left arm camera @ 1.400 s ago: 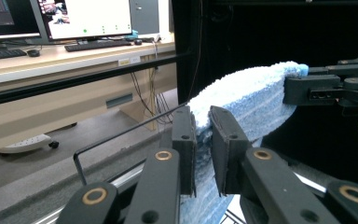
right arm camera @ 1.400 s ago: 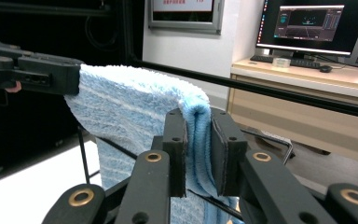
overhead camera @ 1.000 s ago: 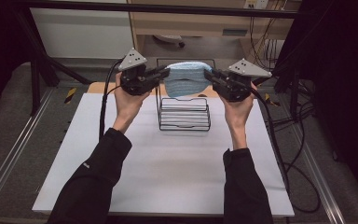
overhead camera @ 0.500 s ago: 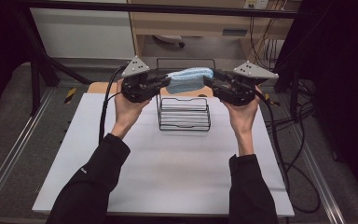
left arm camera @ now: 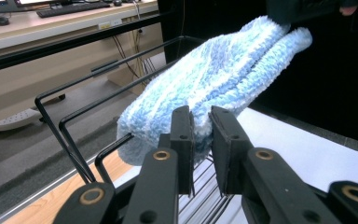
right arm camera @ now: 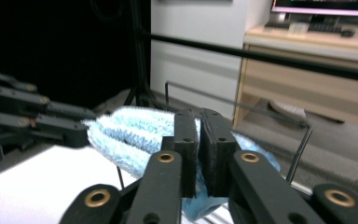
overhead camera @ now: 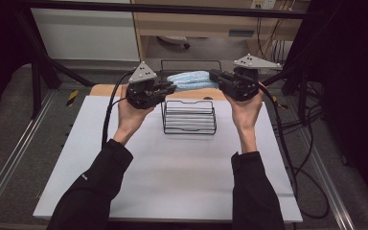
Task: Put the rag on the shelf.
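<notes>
Cloth: a fluffy light-blue striped cloth (overhead camera: pixel 193 80) hangs in the air between both grippers, above the back edge of the black wire rack (overhead camera: pixel 189 117).
Left gripper (overhead camera: pixel 168 88): clamped on one end of the cloth.
Right gripper (overhead camera: pixel 215 75): jaws have just been closing and now pinch the other end.
Rack: stands on the white table (overhead camera: pixel 172 167).

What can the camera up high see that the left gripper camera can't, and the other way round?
High view: the person's two sleeves and the whole white table. Left gripper view: a keyboard on a far desk, and fuzzy stripes up close. Both: the fluffy blue cloth, the wire rack, and the left gripper pinching the cloth.
</notes>
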The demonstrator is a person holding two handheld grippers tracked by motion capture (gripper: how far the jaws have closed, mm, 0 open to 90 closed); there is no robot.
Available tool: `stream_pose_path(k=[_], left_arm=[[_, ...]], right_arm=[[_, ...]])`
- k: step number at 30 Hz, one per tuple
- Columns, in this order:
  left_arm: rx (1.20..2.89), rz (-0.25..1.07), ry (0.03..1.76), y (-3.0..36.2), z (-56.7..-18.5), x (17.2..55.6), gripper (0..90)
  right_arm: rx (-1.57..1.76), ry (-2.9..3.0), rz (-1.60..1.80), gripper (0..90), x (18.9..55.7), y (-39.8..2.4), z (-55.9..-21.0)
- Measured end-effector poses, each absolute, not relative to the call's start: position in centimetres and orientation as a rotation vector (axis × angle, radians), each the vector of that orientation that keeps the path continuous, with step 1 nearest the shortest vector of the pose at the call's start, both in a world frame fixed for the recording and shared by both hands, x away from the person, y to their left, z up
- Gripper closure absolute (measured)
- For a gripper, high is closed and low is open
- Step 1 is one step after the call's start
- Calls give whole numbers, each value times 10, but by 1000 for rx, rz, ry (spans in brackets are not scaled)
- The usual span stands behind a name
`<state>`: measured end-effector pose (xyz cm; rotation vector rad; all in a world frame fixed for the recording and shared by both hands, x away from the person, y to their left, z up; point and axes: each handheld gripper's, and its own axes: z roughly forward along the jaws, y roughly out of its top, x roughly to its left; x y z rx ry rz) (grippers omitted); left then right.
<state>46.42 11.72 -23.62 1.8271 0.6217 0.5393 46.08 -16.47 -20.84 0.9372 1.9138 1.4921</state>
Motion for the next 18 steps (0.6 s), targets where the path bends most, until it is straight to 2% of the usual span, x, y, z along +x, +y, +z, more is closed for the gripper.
stream_pose_path(k=[9,14,18], left_arm=[[1781,464,657,127,-219,461,714],[1757,457,664,128,-212,461,723],[1772,434,684,123,-217,464,764]], right_arm=[[962,1975,1464,893,461,-165,-227],[960,1989,1449,893,461,-165,-232],[956,1998,1430,890,461,-165,-234]])
